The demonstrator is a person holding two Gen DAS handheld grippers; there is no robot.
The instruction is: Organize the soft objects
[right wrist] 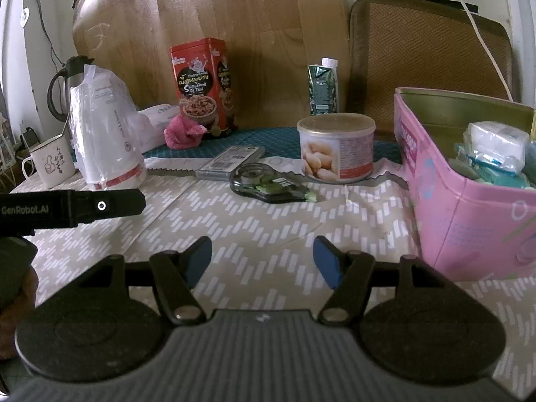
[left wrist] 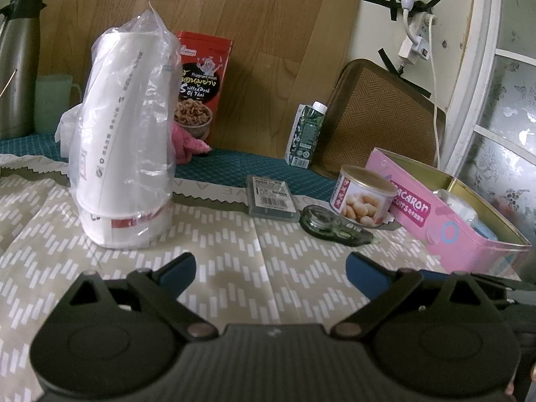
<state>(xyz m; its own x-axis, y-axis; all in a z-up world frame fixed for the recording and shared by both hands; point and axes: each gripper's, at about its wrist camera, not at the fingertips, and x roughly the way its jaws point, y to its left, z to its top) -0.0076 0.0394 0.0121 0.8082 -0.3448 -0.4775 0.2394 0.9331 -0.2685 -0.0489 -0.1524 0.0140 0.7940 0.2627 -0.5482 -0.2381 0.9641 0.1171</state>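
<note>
A crumpled pink cloth point(right wrist: 183, 132) lies at the back of the table before a red snack tin point(right wrist: 200, 82); in the left wrist view the cloth point(left wrist: 187, 145) peeks out behind a bagged stack of paper cups point(left wrist: 124, 154). A pink macaron tin point(right wrist: 469, 194) stands open at the right, holding tissue packs point(right wrist: 495, 147); it also shows in the left wrist view point(left wrist: 452, 214). My left gripper point(left wrist: 270, 269) is open and empty, low over the patterned tablecloth. My right gripper point(right wrist: 262, 261) is open and empty, left of the pink tin. The left gripper's body point(right wrist: 72, 206) shows at the left of the right wrist view.
A nut can point(right wrist: 336, 149), a correction tape dispenser point(right wrist: 268, 184), a flat barcode case point(right wrist: 231, 160), a green carton point(right wrist: 323, 88), a white tissue pack point(right wrist: 157, 127), a mug point(right wrist: 50, 164) and a kettle point(right wrist: 65, 87) stand around. A woven cushion point(right wrist: 428, 53) leans at the back.
</note>
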